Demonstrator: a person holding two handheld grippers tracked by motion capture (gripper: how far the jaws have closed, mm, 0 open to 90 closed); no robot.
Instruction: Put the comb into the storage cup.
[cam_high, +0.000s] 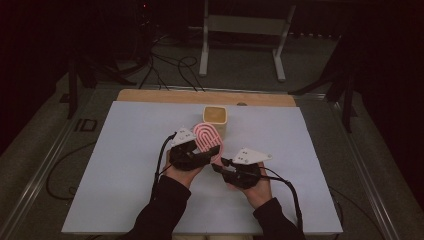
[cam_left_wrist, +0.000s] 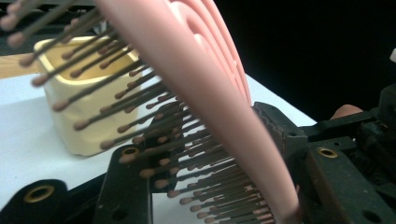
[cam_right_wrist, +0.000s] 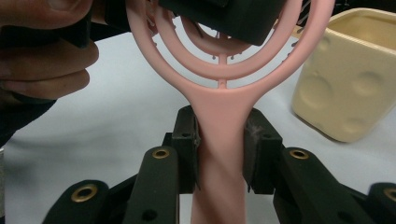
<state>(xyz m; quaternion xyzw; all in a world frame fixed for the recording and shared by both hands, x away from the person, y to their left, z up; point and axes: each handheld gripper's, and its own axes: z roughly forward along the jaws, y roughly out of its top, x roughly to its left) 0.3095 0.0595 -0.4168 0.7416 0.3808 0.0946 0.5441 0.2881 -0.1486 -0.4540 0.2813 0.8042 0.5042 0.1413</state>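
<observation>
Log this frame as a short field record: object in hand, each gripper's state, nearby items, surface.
object: pink hairbrush, held above the table
right gripper: shut on the brush handle
left gripper: jaws on either side of the brush head, bristle side and back
nearby: cream square cup, just beyond the brush
surface: white table

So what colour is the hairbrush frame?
Pink; the hairbrush shows best in the right gripper view.

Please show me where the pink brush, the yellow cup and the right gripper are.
brush (cam_right_wrist: 219, 100): right gripper view, on the neck where handle meets head.
cup (cam_high: 215, 115): high view, on the rim.
right gripper (cam_right_wrist: 219, 149): right gripper view, midway between its fingers, on the handle they clamp.
</observation>
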